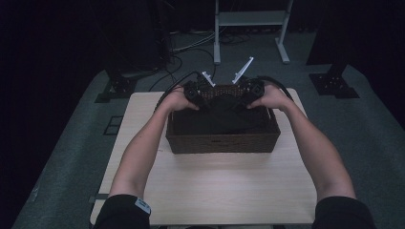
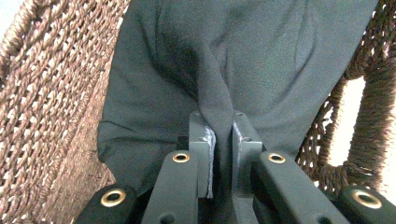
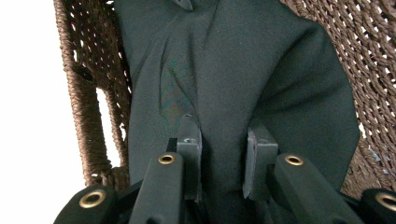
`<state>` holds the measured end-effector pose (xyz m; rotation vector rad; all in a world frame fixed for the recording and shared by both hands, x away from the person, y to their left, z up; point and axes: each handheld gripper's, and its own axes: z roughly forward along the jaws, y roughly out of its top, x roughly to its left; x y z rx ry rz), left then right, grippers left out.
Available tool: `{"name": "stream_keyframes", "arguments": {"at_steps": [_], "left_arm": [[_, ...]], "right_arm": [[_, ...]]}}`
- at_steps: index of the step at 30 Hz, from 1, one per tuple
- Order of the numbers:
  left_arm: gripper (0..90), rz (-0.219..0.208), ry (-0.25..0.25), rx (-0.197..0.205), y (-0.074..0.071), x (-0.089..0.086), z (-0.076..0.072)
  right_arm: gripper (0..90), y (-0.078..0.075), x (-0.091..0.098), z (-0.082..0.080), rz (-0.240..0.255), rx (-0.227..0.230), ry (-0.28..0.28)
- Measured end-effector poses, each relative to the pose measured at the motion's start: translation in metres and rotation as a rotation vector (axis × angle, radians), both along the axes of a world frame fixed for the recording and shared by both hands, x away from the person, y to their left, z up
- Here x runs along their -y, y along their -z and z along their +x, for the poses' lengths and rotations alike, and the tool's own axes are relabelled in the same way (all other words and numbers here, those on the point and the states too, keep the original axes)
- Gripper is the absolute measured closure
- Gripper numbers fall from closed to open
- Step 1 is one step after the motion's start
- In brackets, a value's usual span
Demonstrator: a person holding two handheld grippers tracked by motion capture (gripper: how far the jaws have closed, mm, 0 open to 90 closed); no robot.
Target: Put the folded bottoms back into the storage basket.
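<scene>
both forearms reach forward, left gripper (image 2: 219,135) and right gripper (image 3: 223,140) each pinching the dark cloth (image 1: 224,114) inside the basket (image 1: 222,142).

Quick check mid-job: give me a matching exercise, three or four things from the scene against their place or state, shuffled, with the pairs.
Things:
1. dark cloth
2. wicker basket
3. left gripper
4. table

Place or state:
A. pale wood, bears the basket
B. shut on a fold of cloth
C. lies inside the basket
D. brown, woven, stands on the table

Pairs: 1-C, 2-D, 3-B, 4-A
</scene>
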<state>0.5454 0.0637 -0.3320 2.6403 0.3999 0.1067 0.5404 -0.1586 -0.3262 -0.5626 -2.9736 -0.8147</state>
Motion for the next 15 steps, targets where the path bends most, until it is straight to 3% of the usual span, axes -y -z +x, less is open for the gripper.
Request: {"name": "stream_keyframes", "arguments": {"at_steps": [15], "left_arm": [[81.4,0.027,-0.022,-0.013,0.017,0.005,0.002]], "right_arm": [[71.4,0.022,0.002,0.000,0.008,-0.015,0.030]]}}
